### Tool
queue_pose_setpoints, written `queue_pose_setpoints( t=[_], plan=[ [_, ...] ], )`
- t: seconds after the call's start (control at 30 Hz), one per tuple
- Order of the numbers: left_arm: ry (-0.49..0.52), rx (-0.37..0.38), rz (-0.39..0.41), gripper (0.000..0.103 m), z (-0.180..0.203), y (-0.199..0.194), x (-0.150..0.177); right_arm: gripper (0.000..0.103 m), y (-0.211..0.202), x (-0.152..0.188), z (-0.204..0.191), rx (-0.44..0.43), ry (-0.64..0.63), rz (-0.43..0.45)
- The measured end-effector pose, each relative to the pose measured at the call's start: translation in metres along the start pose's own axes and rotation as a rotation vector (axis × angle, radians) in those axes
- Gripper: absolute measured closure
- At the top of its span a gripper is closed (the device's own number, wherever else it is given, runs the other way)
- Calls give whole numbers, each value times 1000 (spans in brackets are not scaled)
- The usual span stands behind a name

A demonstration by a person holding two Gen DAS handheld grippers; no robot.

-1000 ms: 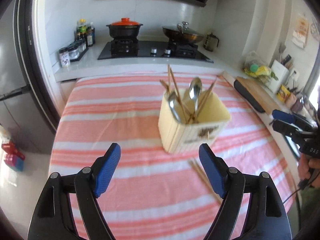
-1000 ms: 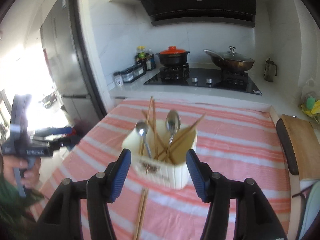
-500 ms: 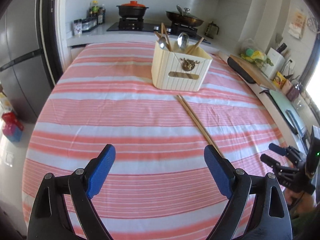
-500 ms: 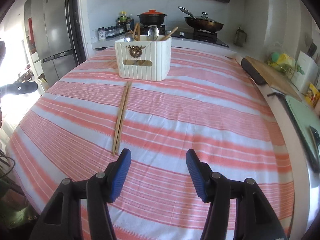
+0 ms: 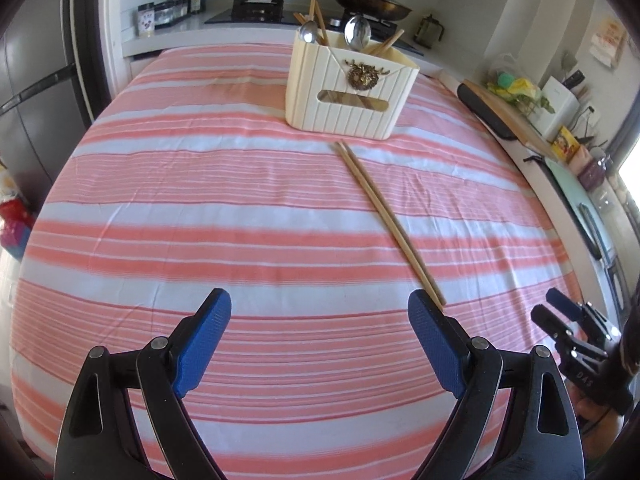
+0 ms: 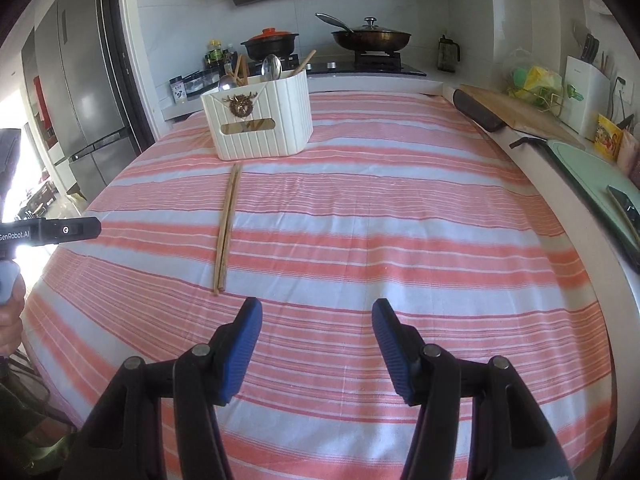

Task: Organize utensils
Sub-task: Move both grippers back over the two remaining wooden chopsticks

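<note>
A: Where did the loose utensils lie?

B: A pair of wooden chopsticks (image 5: 386, 220) lay side by side on the striped cloth (image 5: 240, 208) that covered the counter, their far tips just short of the cream utensil box (image 5: 348, 92), not touching it. In the right wrist view the same chopsticks (image 6: 227, 226) ran from near the box (image 6: 260, 120) toward the camera, ending ahead and to the left of the right gripper (image 6: 317, 322).

A: What stood in the box?

B: Two metal spoons (image 5: 357, 32), bowls up, and several chopsticks leaning at angles. The box sat upright at the far part of the cloth, a brass ornament on its front.

A: How were the grippers?

B: The left gripper (image 5: 320, 316) had its jaws spread wide and had just been opening further; nothing lay between the blue pads, and the near chopstick ends lay just beside its right pad. The right gripper stood about half open over bare cloth, holding nothing.

A: Could each see the other?

B: Yes. The right gripper (image 5: 560, 314) showed at the left view's right edge, and the left gripper's black body at the right view's left edge, held by a hand (image 6: 10, 316).
</note>
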State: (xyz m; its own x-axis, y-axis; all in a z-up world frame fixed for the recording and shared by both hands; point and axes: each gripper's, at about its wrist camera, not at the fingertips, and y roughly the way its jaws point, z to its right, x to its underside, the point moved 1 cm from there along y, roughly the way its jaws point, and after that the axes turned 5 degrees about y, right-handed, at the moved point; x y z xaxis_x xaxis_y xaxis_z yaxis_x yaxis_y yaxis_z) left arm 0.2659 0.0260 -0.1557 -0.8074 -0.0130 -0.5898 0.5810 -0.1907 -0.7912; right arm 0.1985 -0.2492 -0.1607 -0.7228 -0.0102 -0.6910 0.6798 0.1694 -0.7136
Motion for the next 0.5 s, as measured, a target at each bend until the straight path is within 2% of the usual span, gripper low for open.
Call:
queue_pose_setpoints(
  t=[0.3,0.5],
  plan=[
    [-64,26,-34,12,2,20,-2,45,8,5,0,-7,10,-18],
    [-166,65,-46,12,-1,43,-15,45,5,6,6,2,26,-3]
  ],
)
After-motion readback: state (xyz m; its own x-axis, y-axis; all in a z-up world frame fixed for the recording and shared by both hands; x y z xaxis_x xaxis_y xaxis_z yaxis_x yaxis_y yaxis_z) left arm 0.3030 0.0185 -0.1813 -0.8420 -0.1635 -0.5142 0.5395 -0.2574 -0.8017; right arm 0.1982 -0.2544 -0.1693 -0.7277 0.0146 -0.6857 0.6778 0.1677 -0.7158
